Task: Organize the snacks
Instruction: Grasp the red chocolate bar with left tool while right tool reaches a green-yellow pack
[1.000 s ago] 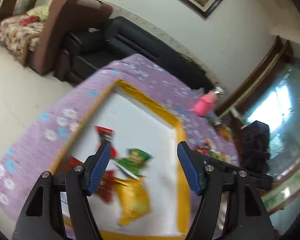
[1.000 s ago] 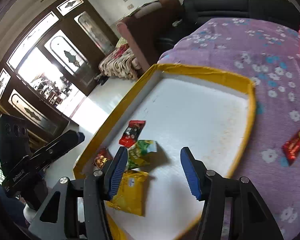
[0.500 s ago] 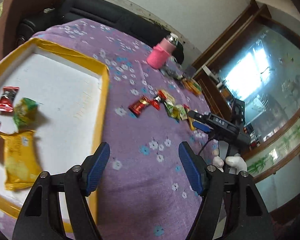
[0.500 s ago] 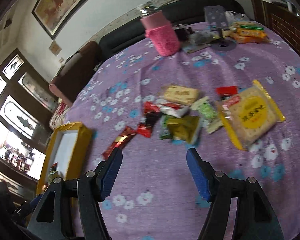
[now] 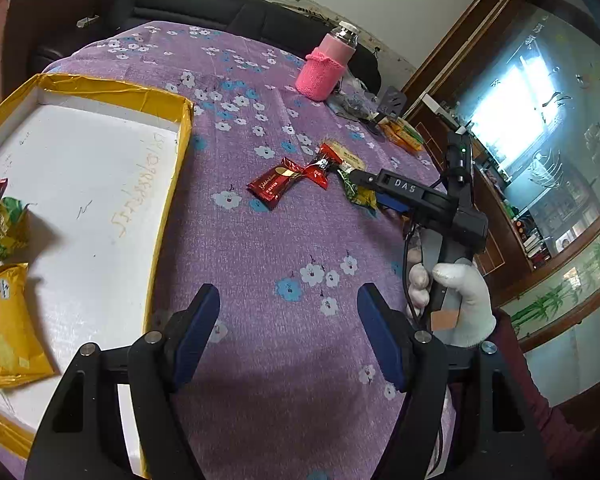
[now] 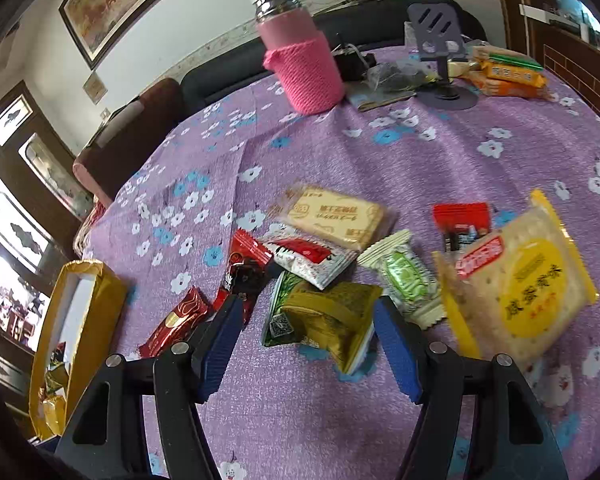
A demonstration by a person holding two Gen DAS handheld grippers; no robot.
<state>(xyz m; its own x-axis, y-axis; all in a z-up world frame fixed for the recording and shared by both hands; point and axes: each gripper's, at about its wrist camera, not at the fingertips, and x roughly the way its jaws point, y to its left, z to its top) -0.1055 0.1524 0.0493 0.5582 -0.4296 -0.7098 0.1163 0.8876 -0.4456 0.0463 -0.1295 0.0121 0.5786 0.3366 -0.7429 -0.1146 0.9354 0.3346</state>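
The right gripper (image 6: 304, 340) is hovering open and empty over the olive packet (image 6: 332, 320), lying crosswise between and just beyond its jaws. The left gripper (image 5: 288, 332) is idling open nearer the tray (image 5: 172, 168), well short of the packet.

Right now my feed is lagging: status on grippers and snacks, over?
Both grippers open, empty. Right gripper over olive-green packet in loose pile. Tray holds some. Nothing blocking.

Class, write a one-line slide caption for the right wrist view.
Open right gripper poised over a green-gold snack packet in a snack pile on the purple flowered tablecloth.
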